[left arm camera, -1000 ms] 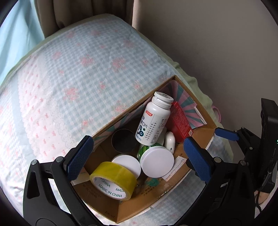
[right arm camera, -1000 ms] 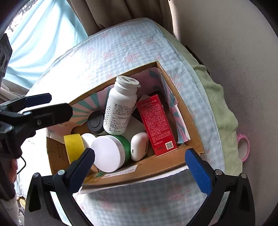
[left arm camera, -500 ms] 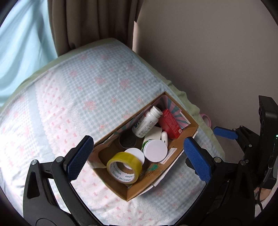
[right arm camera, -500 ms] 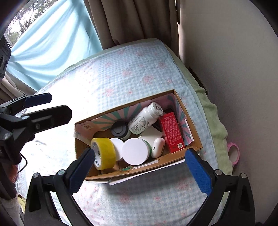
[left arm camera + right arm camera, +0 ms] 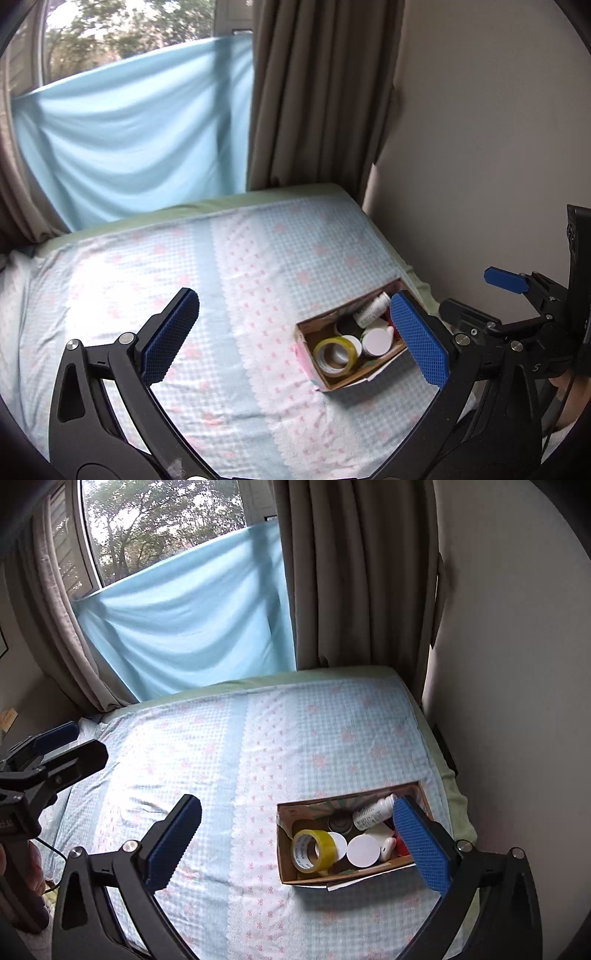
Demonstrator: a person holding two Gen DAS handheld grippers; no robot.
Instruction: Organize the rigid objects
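Both grippers hang high above the bed, well apart from the cardboard box that holds the task's things. The left gripper has its 2 blue pads spread wide with nothing between them; the right gripper is spread just as wide and is likewise empty. From the right wrist view the left tool shows at the left edge, also clear of everything.

The box sits on the checked bedsheet toward the right side of the bed, near the wall. It is packed close, which is likely why the pieces lean on each other: a yellow tape roll stands on edge at the box's left end, a white round lid lies flat beside it, a dark round cap sits toward the far side, and a white bottle lies tilted across the far right. A small white case rests next to a red carton, which the right gripper's own pad partly hides.

Judging from this, every loose item is already in the box and nothing lies out on the sheet, so the sorting looks finished or close to it. A blue cloth and brown curtains cover the window at the far end.
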